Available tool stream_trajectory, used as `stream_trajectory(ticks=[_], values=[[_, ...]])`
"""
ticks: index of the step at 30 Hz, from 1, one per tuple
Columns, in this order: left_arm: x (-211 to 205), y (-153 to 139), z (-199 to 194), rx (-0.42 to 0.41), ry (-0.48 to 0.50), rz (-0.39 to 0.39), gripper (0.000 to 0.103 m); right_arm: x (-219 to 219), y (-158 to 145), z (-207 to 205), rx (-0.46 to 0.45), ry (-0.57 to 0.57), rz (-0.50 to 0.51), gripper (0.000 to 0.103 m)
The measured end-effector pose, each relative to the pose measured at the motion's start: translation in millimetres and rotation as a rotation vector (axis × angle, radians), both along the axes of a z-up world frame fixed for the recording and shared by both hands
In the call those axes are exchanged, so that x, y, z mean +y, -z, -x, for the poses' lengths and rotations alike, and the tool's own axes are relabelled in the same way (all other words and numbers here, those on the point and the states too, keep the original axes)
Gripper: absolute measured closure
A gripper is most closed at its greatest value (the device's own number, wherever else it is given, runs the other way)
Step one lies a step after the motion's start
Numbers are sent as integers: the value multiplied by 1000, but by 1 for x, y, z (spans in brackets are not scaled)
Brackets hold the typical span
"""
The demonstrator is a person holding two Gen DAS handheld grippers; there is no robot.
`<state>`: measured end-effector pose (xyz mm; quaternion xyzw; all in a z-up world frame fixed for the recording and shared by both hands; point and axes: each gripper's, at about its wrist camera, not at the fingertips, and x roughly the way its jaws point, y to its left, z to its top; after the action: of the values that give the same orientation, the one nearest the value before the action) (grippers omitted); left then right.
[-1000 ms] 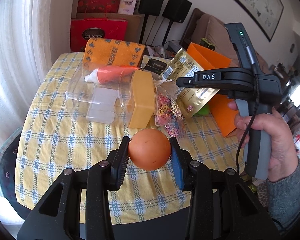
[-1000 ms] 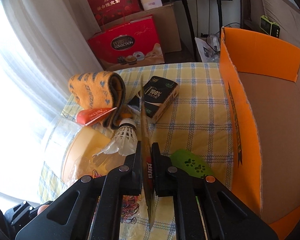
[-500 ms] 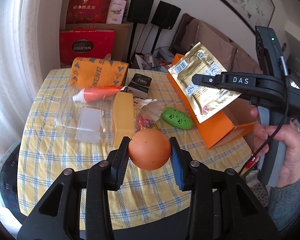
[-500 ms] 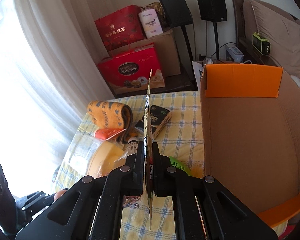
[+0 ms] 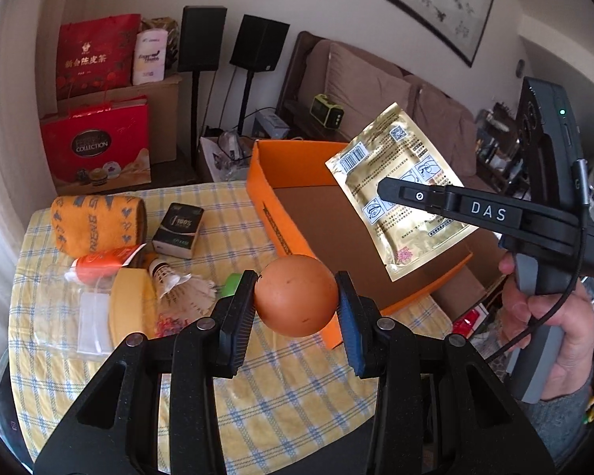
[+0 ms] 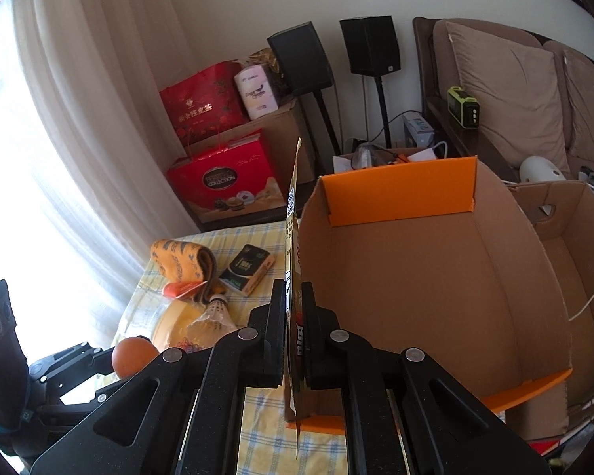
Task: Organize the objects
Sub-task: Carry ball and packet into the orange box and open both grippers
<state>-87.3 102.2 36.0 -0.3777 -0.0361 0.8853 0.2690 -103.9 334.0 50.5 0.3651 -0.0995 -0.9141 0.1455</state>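
Observation:
My left gripper is shut on a brown egg and holds it above the checked tablecloth, near the front corner of the open orange box. My right gripper is shut on a flat gold foil packet, seen edge-on and upright. In the left wrist view that packet hangs over the box's brown floor, with the right gripper clamped across it. The box is empty inside. The egg shows at lower left in the right wrist view.
On the yellow checked tablecloth lie a rolled orange towel, a black tissue pack, an orange tube, a shuttlecock, a yellow sponge, a green item and bagged rubber bands. A brown carton stands beyond the box.
Both grippers have risen and swung right toward the orange box. The gold packet has moved from over the table clutter to above the box's interior. The egg stays gripped.

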Motion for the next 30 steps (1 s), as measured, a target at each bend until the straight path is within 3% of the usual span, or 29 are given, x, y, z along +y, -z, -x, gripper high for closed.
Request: stream_trajectory(ticks=[11,17,30], values=[[78,13,32,-8,65,34,67,67,12,8,-36,120,-11,97],[114,31,43,-33,95,80,67,95,35,24,-85,168,-35,97],[147,60,53,-91,112,136,67,116,78,43,-174,176,-95,97]])
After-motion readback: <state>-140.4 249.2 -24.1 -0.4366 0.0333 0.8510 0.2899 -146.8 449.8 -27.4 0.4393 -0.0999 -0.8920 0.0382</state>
